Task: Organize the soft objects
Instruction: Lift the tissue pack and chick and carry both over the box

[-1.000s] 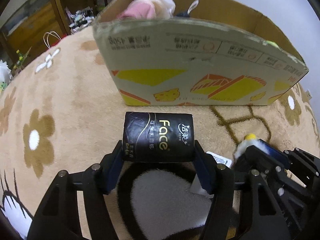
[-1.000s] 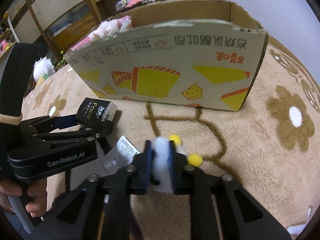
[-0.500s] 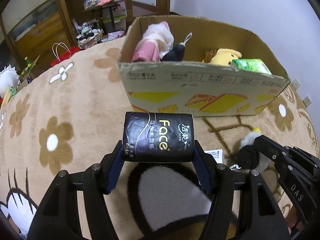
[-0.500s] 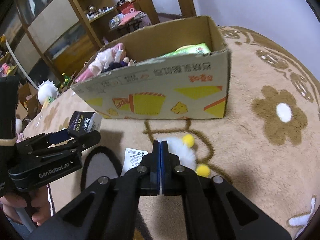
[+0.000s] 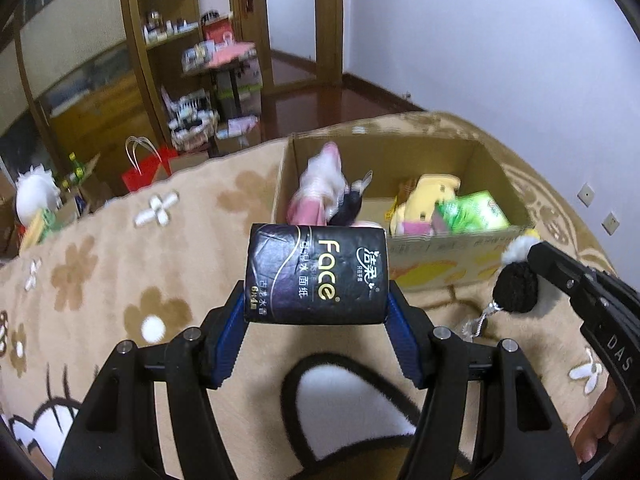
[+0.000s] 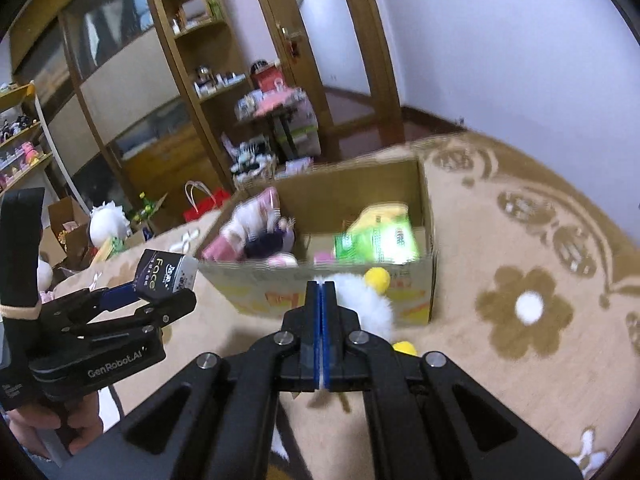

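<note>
My left gripper [image 5: 316, 312] is shut on a black "Face" tissue pack [image 5: 316, 276] and holds it in the air, short of the open cardboard box [image 5: 460, 248]. It also shows in the right wrist view [image 6: 166, 274]. My right gripper [image 6: 321, 300] is shut on a white fluffy plush toy [image 6: 368, 304] with yellow pompoms and a black part [image 5: 514, 288], raised in front of the box [image 6: 424, 280]. The box holds a pink plush [image 5: 316, 196], a yellow plush [image 5: 428, 196] and a green pack [image 5: 472, 212].
A beige flower-pattern carpet [image 5: 120, 260] lies under everything. A red bag [image 5: 148, 168], a white plush [image 5: 34, 192] and wooden shelves [image 5: 168, 40] stand beyond its far edge. A white wall [image 5: 500, 40] lies to the right.
Both grippers have risen with their objects, from carpet level to above the box rim, so the box's inside now shows. The right gripper's jaws have closed tighter on the plush.
</note>
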Demonstrator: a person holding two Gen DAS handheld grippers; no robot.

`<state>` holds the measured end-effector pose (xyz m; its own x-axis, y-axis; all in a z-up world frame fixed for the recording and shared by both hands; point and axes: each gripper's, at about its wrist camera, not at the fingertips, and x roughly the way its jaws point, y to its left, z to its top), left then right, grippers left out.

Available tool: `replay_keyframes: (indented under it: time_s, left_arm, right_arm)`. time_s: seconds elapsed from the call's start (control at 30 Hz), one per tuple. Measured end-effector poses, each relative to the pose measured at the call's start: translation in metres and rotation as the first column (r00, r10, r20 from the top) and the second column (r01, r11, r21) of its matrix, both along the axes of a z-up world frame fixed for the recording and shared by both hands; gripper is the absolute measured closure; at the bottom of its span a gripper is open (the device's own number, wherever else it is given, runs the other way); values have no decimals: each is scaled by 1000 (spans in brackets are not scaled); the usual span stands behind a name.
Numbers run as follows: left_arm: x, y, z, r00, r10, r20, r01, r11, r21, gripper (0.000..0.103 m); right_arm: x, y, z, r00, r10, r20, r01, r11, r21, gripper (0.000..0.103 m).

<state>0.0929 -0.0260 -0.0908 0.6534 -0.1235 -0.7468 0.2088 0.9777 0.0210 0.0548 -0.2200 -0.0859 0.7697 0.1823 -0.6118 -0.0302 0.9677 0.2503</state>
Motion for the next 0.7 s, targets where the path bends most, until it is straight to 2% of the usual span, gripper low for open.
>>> replay_keyframes:
  time_s: [0.13, 0.33, 0.47, 0.7]
  left_arm:
    - [-1, -8, 24, 997, -15, 79, 11, 998, 61, 39]
    - [9, -11, 41, 986, 13, 167, -25, 997, 70, 39]
    - [17, -8, 41, 975, 66, 213, -76, 996, 39, 39]
    - [39, -18, 38, 970, 39, 240, -53, 997, 54, 39]
  right_arm:
    - [3, 1, 30, 998, -8, 63, 10, 1000, -30, 102]
    - [20, 6, 66, 988, 7, 152, 2, 998, -62, 102]
    - [33, 11, 75, 984, 20, 179, -6, 997, -78, 102]
    - [56, 18, 83, 975, 33, 220, -12, 995, -100, 101]
